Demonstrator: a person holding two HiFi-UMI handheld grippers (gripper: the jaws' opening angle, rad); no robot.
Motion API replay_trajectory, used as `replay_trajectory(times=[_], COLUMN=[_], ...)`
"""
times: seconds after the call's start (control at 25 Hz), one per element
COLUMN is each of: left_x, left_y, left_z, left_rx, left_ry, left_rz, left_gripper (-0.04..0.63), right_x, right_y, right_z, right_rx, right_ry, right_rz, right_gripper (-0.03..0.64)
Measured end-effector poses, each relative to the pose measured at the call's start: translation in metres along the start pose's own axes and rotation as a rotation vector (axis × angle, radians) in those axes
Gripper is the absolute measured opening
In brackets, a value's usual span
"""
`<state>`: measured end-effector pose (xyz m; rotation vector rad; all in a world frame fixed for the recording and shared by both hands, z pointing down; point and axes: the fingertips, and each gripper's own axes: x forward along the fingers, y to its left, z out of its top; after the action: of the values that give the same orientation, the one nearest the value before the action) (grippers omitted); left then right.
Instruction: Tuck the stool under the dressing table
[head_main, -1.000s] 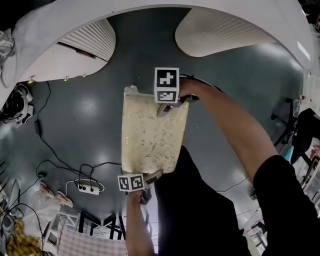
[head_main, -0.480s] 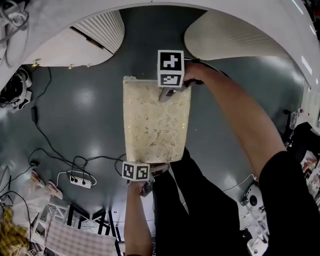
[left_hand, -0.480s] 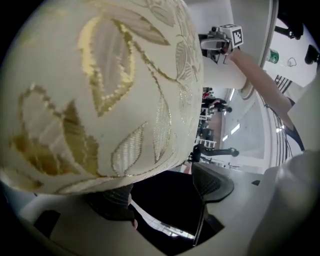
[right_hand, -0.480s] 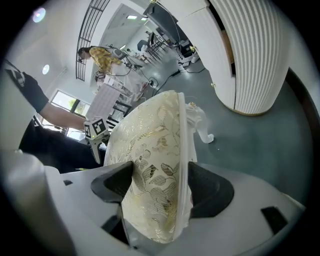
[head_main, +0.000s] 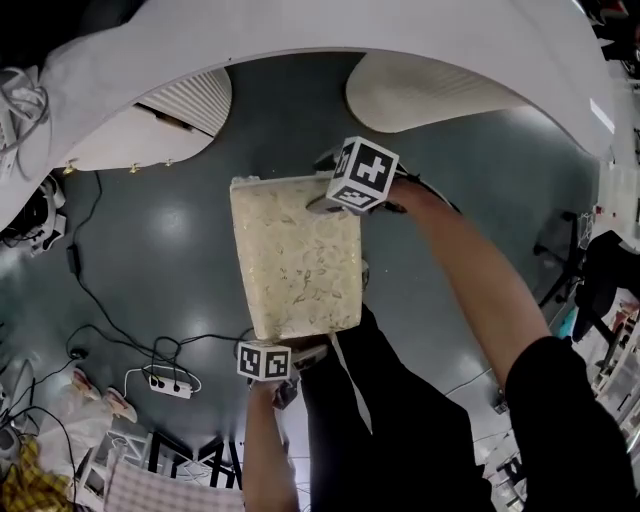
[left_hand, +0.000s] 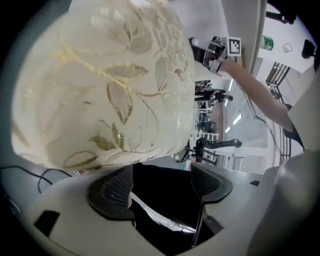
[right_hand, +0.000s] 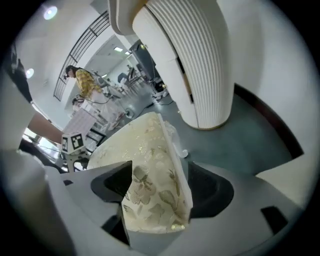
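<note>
- Tilted over since a second ago, the right gripper (right_hand: 160, 172) is clamped on the stool (head_main: 295, 255) at the cushion edge nearest the dressing table (head_main: 330, 25).
- Left gripper (left_hand: 162, 170): the jaws have just been closing but stand apart on nothing, with the cushion just past their tips.
- The stool sits short of the table's arch.
- Next, probably a straight push in between the table's pedestals.

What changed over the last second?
The stool swung its far end slightly left in the head view; the right gripper, clamped on its corner, tilted over. The left gripper has just been closing its jaws with nothing between them. Unchanged: right grip, left gripper at the near edge.
</note>
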<state>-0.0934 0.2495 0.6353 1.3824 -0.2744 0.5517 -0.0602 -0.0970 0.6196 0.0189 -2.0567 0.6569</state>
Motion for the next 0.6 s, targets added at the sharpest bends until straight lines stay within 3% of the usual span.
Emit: replay_trajectory(times=[0.12,0.2,0.32,0.36,0.44,0.48,0.52,0.56,0.6], left_x=[-0.026,-0.046,-0.076,-0.086,-0.104,-0.111,-0.115,-0.118,-0.12], left_y=[-0.002,-0.007,-0.02,-0.024,-0.03,-0.034,-0.039,-0.043,-0.045], left_z=[0.001,0.004,0.019,0.026,0.043,0.049,0.055,0.061,0.066], left_rx=[0.059,0.133,0.255,0.29,0.367,0.399,0.418,0.425,0.428], left_ry=[-0.044,-0.06,-0.116,-0.155,-0.254,-0.298,-0.332,-0.358,-0.379], left_rz=[0.052,0.101,0.174,0.208,0.29,0.314,0.319,0.316,0.315], left_gripper=[0.354,0.351,0.291,0.262,0.041,0.003,0.003,0.003,0.003], right_x=[-0.024,-0.036,-0.046,-0.047,-0.048,-0.049,-0.051,-0.052,-0.052], right_y=[0.012,0.033,0.07,0.083,0.11,0.121,0.131,0.14,0.15], right_z=[-0.013,-0.022,-0.032,-0.035,-0.041,-0.044,-0.046,-0.047,-0.048], right_rx=[0.038,0.093,0.165,0.182,0.216,0.239,0.27,0.308,0.352], right_ry=[-0.095,-0.166,-0.255,-0.277,-0.32,-0.348,-0.382,-0.421,-0.459], right_rz=[-0.129,-0.16,-0.191,-0.206,-0.246,-0.274,-0.302,-0.313,-0.304], right_gripper=[0.336,0.336,0.333,0.333,0.331,0.305,0.1,0.006,0.005])
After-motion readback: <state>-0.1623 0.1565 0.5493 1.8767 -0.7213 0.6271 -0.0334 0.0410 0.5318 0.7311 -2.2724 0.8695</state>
